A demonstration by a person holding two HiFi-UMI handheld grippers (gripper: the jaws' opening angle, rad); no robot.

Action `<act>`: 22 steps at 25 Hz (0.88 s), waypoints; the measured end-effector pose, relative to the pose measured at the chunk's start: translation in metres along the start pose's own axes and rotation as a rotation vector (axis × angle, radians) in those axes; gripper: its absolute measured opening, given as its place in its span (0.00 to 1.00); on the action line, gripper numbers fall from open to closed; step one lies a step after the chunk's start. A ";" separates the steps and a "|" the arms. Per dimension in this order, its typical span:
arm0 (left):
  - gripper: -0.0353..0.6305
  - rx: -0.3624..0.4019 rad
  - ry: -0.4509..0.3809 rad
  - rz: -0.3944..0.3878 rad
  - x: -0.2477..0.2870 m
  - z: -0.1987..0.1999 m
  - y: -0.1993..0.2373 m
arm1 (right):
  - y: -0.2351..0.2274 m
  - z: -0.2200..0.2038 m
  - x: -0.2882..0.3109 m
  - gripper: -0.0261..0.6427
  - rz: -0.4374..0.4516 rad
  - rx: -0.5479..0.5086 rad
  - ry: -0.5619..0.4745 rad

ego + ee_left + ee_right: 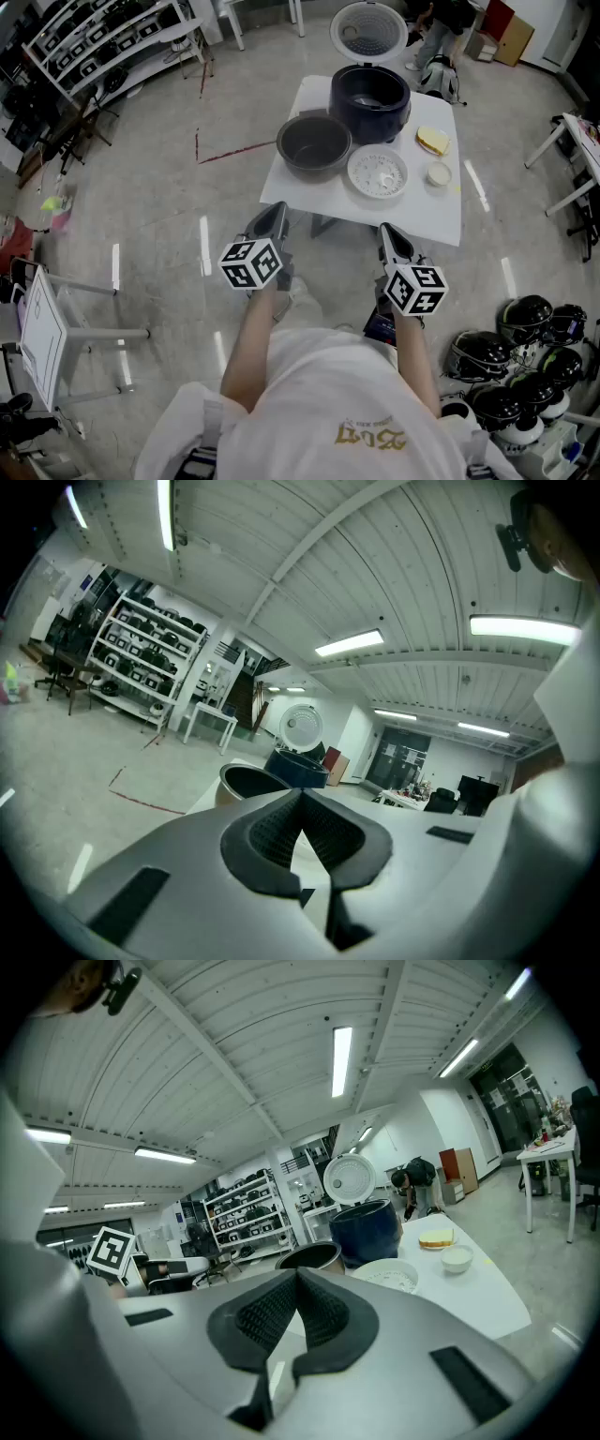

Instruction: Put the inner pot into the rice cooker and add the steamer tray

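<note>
On white square tabletop [442,217]: smooth dark grey round metal inner pot [314,145], open side up, just beside glossy dark blue cylindrical rice cooker [370,101] with round white lid [368,30] raised. Right of pot, white round perforated steamer tray [378,173], lying flat. Short of table edge, left gripper [273,217] and right gripper [388,234], ribbed black jaws closed tight together, gripping nothing, both apart from every item
</note>
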State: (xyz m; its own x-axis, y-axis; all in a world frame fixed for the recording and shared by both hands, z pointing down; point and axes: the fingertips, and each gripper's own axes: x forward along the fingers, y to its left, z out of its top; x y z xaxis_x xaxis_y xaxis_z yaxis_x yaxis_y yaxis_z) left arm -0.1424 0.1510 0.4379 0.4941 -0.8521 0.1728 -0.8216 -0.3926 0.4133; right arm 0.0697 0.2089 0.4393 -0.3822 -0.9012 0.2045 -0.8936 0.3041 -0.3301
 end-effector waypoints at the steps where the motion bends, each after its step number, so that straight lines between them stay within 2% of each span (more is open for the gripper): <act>1: 0.07 0.007 0.002 0.004 -0.002 0.000 0.001 | 0.002 -0.001 0.000 0.05 0.001 -0.003 0.001; 5: 0.07 -0.007 0.006 -0.009 -0.006 0.000 0.001 | 0.007 -0.005 0.001 0.05 0.020 0.005 0.015; 9: 0.08 -0.057 0.029 -0.073 0.000 -0.002 -0.004 | 0.016 -0.008 0.007 0.05 0.094 0.118 0.037; 10: 0.22 -0.076 0.022 -0.090 0.002 -0.002 -0.006 | 0.020 -0.008 0.008 0.10 0.115 0.129 0.050; 11: 0.41 -0.109 0.007 -0.108 0.003 -0.001 -0.008 | 0.024 -0.009 0.009 0.24 0.136 0.129 0.068; 12: 0.45 -0.147 -0.010 -0.122 0.003 0.000 -0.010 | 0.028 -0.008 0.010 0.31 0.150 0.124 0.082; 14: 0.47 -0.183 -0.026 -0.130 0.004 0.003 -0.011 | 0.032 -0.006 0.011 0.35 0.153 0.112 0.087; 18: 0.42 -0.129 -0.003 -0.102 0.005 -0.002 -0.008 | 0.027 -0.008 0.012 0.35 0.136 0.129 0.088; 22: 0.42 -0.149 0.012 -0.077 0.010 -0.004 0.008 | 0.016 -0.018 0.019 0.35 0.108 0.162 0.106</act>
State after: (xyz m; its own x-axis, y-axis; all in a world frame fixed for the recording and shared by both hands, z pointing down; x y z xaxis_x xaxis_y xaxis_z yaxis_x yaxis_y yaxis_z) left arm -0.1426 0.1407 0.4465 0.5578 -0.8170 0.1462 -0.7307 -0.3999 0.5533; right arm 0.0437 0.2017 0.4541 -0.5038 -0.8260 0.2528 -0.8000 0.3358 -0.4972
